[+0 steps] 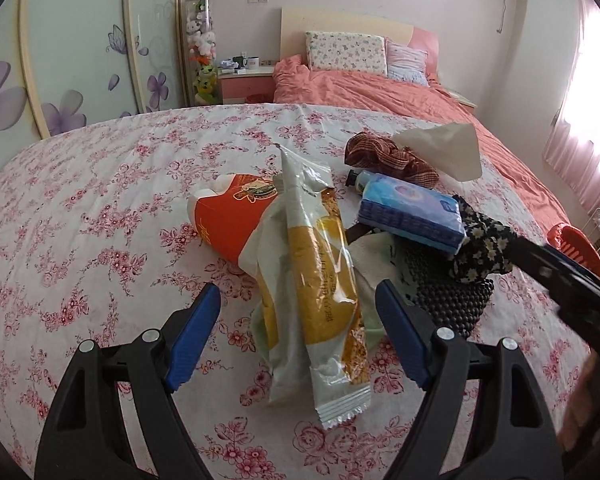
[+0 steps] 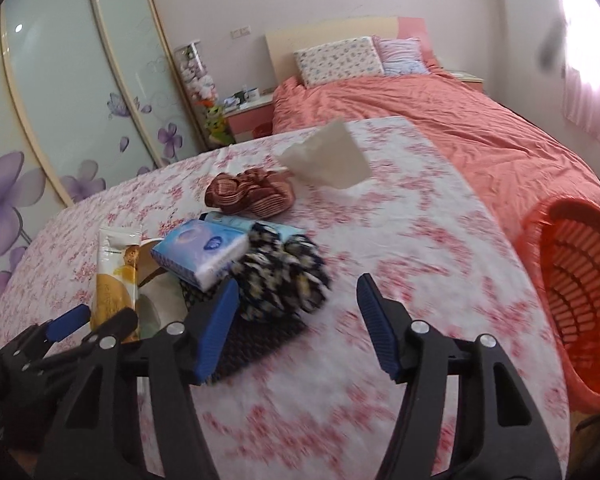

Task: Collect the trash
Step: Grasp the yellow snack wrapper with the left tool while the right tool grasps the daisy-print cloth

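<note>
No lettering legible on yellow snack wrapper (image 1: 320, 280) or blue tissue pack (image 1: 412, 216).

Yellow-and-white snack wrapper (image 1: 320, 280): long, crinkled, lying flat on the floral tabletop (image 1: 100, 200), one sealed end toward 6 o'clock. Red-orange paper cup (image 1: 228, 224): tipped on its side at the wrapper's 9 o'clock, touching it. Crumpled tissue (image 1: 444, 152): pale, at 1 o'clock. Orange basket (image 2: 572, 280): slatted, beside the tabletop at 3 o'clock.

Orange basket (image 2: 572, 300) cut off at right; floral cloth (image 2: 400, 240) motion-blurred.
</note>
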A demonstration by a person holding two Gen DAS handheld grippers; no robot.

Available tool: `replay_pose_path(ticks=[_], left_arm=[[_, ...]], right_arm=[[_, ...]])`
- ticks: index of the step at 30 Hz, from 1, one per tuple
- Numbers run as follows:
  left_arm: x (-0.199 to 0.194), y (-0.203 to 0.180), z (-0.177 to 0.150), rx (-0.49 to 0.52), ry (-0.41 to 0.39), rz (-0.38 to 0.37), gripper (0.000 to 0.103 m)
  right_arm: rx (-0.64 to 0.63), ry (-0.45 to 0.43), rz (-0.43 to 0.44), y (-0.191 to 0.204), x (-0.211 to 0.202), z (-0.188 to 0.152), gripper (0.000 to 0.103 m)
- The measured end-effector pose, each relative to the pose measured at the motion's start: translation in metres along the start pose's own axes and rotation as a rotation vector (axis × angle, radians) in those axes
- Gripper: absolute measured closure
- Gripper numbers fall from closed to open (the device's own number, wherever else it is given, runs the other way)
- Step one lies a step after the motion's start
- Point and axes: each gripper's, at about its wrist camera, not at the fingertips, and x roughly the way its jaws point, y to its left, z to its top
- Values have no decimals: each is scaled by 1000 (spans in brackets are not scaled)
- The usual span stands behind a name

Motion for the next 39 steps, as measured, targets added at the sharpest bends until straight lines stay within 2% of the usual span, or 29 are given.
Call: replay_pose_path(ticks=[7,12,15,19,29,30,34,39], left_arm=[[4,2,1,-1,7,-24,24],[10,2,1,-16,34,-53,35],[12,3,-1,-30,52,-67,45],[12,6,-3,-47,59,-74,53],[10,7,-8,-60,75,-81,54],[10,6,-8,-61,75,-82,59],[8,9,-10,-61,73,-95,64],[1,13,-9,-65,62,-102,65]], right_arm=[[-7,74,-19,5,32,1,54],[-12,94,-20,5,38,-5,75],[-36,77,-31,5,33,-7,81],[-26,49,-35,-1,23,-5,83],[12,24,-82,-22,12,-4,85],[14,25,-85,-24,12,-4,86],[16,24,-92,-26,11,-7,85],[21,18,-95,-27,8,-6,86]])
